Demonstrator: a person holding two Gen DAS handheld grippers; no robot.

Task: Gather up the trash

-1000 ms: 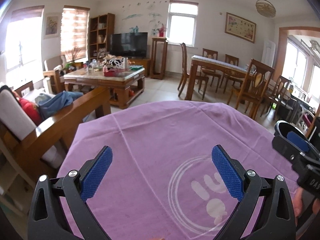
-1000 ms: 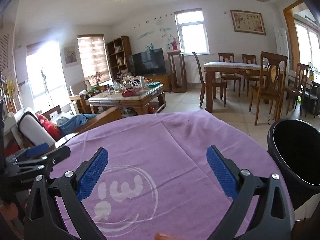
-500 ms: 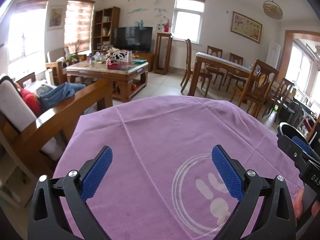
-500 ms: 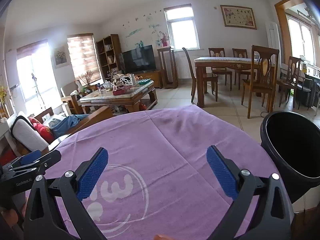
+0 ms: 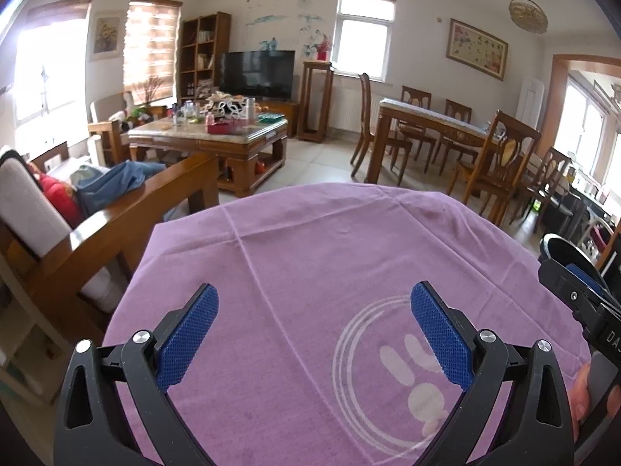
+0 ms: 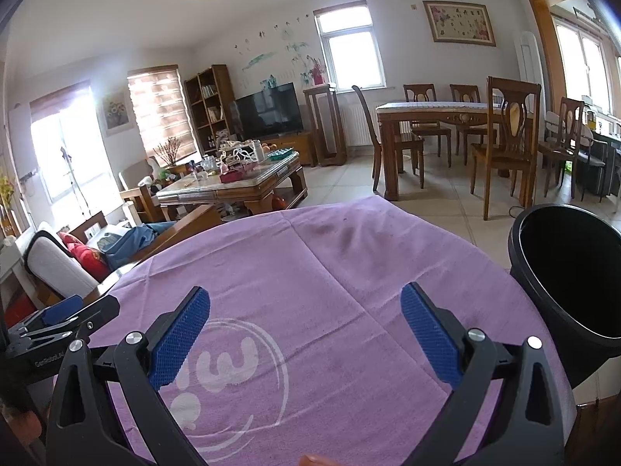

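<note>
**Both tools wide open and empty, no trash in sight**

Left tool point(image 5: 314, 303) spread wide over the near part of the surface, nothing between its blue pads point(image 5: 188, 339). Right tool point(image 6: 304, 303) likewise fully parted, nothing gripped, poised above the near edge of the surface. Each tool also glimpsed at the margin of the other's view, side by side and apart.

Purple cloth point(image 5: 330, 240) draped over the whole surface point(image 6: 349, 256), creased along fold lines, with a white circular logo point(image 6: 229, 372) printed near the near edge. A faint darker patch toward the far edge in the right wrist view; stain or shadow, cannot tell. No wrapper, scrap or other loose piece of trash visible anywhere on the cloth in either view.

Black bin point(image 6: 566, 275) standing just off the right edge of the surface, mouth open and upward. Interior dark; contents, if any, impossible to make out.

Judging by this: nothing held, nothing left lying on the visible cloth. Either collection finished with everything already in the bin, or not yet begun with the trash somewhere outside both views; not possible to say which. The strip of surface directly beneath the tools hidden by their own frames, so a small piece there not ruled out.

Beyond the surface, a living room with coffee table point(image 5: 209, 136), dining table point(image 6: 434, 110) and chairs, unrelated to the work in hand.
</note>
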